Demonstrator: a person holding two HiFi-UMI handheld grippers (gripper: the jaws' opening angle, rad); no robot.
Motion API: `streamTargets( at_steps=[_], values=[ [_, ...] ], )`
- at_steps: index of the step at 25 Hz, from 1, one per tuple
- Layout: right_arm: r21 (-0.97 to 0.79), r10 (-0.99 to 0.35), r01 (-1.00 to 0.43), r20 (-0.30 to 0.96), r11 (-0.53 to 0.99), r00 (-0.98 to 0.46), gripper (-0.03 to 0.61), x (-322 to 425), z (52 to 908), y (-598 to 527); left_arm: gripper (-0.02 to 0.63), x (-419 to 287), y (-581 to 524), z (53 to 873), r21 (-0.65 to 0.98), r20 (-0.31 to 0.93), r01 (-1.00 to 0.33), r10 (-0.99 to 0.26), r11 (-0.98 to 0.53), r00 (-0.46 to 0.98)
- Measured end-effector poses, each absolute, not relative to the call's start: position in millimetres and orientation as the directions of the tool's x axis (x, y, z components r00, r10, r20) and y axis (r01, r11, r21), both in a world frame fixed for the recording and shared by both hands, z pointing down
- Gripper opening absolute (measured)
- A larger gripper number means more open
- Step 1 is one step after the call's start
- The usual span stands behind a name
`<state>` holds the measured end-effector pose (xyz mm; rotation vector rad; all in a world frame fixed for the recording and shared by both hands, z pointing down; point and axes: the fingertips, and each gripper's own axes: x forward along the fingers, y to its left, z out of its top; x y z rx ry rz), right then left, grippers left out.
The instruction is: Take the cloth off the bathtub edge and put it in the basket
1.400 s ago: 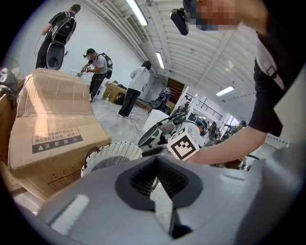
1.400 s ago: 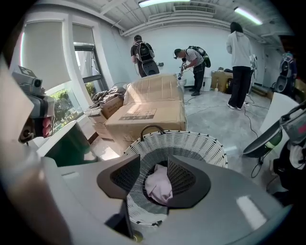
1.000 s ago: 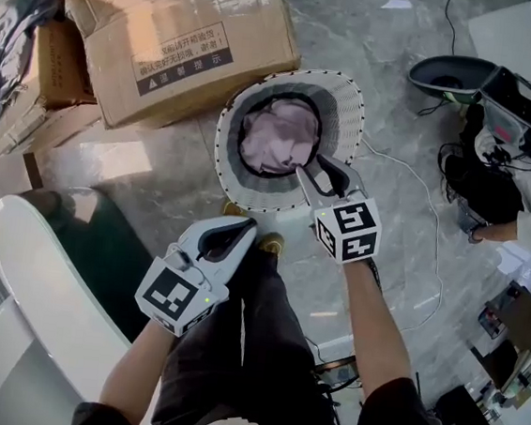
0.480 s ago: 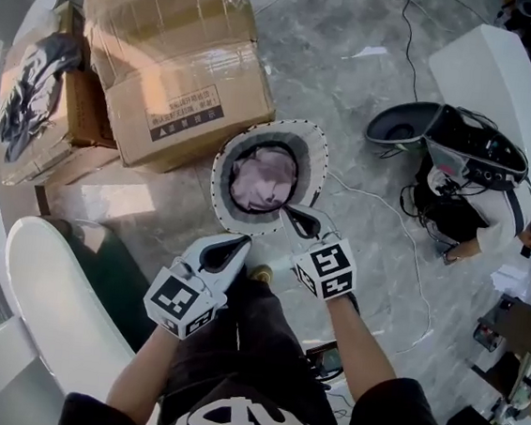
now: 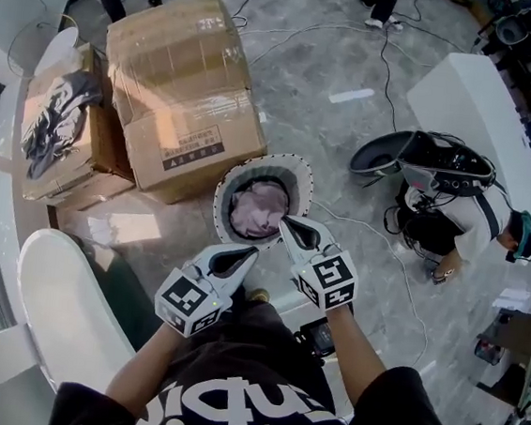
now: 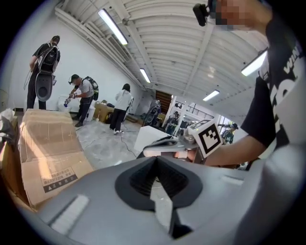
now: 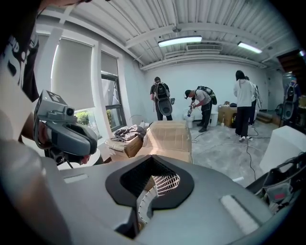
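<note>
The pink cloth (image 5: 258, 208) lies bunched inside the round white woven basket (image 5: 297, 177) on the marble floor. Both grippers are held up above the floor, nearer me than the basket. My right gripper (image 5: 286, 224) is shut and holds nothing; its tip overlaps the basket's near rim in the head view. Beside it on the left, my left gripper (image 5: 247, 252) is shut and empty too. In the right gripper view a piece of the basket (image 7: 167, 182) shows through the jaw opening. The white bathtub edge (image 5: 54, 298) curves along the lower left, with no cloth on it.
A large cardboard box (image 5: 183, 94) stands just beyond the basket, with a smaller box bearing dark clothes (image 5: 53, 128) to its left. A white block (image 5: 465, 105) and dark equipment with cables (image 5: 431, 168) are at the right. Several people (image 7: 201, 107) stand far off.
The right gripper was open over the cloth in the basket; it has shut empty. Both grippers have risen and drawn back from the basket. The cloth stays in the basket.
</note>
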<state>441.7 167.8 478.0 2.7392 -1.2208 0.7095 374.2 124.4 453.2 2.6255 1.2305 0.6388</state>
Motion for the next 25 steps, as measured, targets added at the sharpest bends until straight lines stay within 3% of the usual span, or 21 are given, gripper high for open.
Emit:
streamTargets(
  at_steps=[9, 17, 25],
  values=[
    [-0.156, -0.701, -0.693, 0.306, -0.704, 0.644, 0.009, 410.2, 416.4, 181.1, -0.003, 373.5, 120.6, 411.0, 0.303, 0.256, 0.694, 0.758, -0.653, 0.6],
    [-0.148, -0.741, -0.726, 0.121, -0.672, 0.661, 0.009, 381.5, 363.0, 184.8, -0.002, 376.9, 114.8, 382.5, 0.265, 0.218, 0.718, 0.765, -0.644, 0.606],
    [-0.15, -0.731, -0.719, 0.043, -0.679, 0.681, 0.009, 374.7, 344.7, 190.5, -0.002, 377.8, 107.6, 376.5, 0.216, 0.202, 0.72, 0.752, -0.659, 0.627]
  ],
)
